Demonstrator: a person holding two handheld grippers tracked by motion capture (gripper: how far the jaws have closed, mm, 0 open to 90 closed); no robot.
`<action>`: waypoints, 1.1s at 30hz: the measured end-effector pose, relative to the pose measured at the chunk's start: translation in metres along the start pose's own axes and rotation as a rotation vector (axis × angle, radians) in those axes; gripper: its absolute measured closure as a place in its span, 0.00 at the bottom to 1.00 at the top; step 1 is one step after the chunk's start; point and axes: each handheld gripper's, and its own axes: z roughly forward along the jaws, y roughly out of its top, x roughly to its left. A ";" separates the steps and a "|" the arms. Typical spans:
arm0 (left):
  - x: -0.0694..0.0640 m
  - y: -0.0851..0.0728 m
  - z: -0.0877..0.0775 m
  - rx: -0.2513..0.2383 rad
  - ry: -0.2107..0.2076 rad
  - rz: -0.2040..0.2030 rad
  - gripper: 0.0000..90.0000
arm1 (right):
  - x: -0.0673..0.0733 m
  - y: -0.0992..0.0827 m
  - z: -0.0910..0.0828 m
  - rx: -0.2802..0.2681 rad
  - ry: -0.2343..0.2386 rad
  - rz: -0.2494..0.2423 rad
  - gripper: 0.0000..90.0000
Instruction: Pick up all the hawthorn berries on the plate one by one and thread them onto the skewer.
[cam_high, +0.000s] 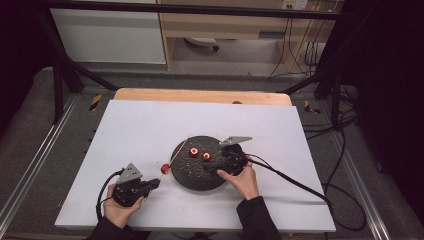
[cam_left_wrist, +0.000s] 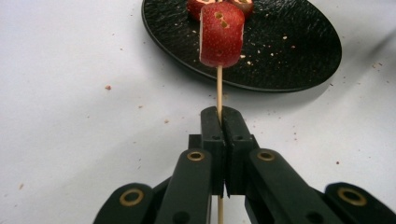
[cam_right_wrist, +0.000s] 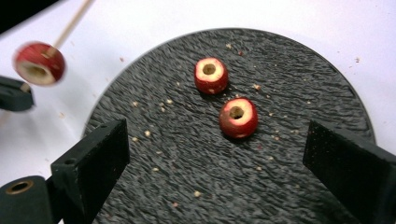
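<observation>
White sheet (cam_high: 130, 130) over the table, speckled with crumbs. At the left, the left gripper (cam_left_wrist: 219, 116) low over the sheet, fingers (cam_left_wrist: 212, 135) clenched on a thin wooden skewer (cam_left_wrist: 219, 88) near its blunt end. Already threaded: one red, cored fruit chunk (cam_left_wrist: 221, 35), riding partway up the stick, just off the left rim of the black plate (cam_left_wrist: 289, 46) and clear of the sheet. Beyond the chunk, the bare pointed end slanting over the plate's edge.

Further right, on the plate's rough dark face, two loose fruit chunks close together but apart: the farther one (cam_right_wrist: 211, 75) and the nearer one (cam_right_wrist: 238, 117), each standing with its cored hole up. Over the plate's right part, the right gripper (cam_right_wrist: 217, 140), fingers (cam_right_wrist: 95, 154) released and spread wide, holding nothing, aimed at the nearer loose chunk.

Step in hand, by the look of it: threading fruit onto the stick, one done, the second about to be picked. Next move, most likely: lower the spread fingers around the nearer chunk, close gently enough not to crush it, lift, then line its hole up with the skewer's point and slide it on while keeping the stick steady.

Count: three fruit chunks in all, one threaded and two loose; one skewer; one plate; two grippers.
</observation>
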 end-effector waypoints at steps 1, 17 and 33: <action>0.000 -0.001 0.000 0.004 0.000 0.000 0.98 | -0.001 0.002 0.001 0.016 -0.005 -0.010 0.09; 0.001 -0.006 0.000 0.004 -0.011 0.001 0.98 | -0.007 0.032 0.016 0.207 -0.051 -0.096 0.13; 0.002 -0.008 0.001 0.002 -0.004 -0.011 0.98 | -0.016 0.052 0.033 0.317 -0.056 -0.107 0.25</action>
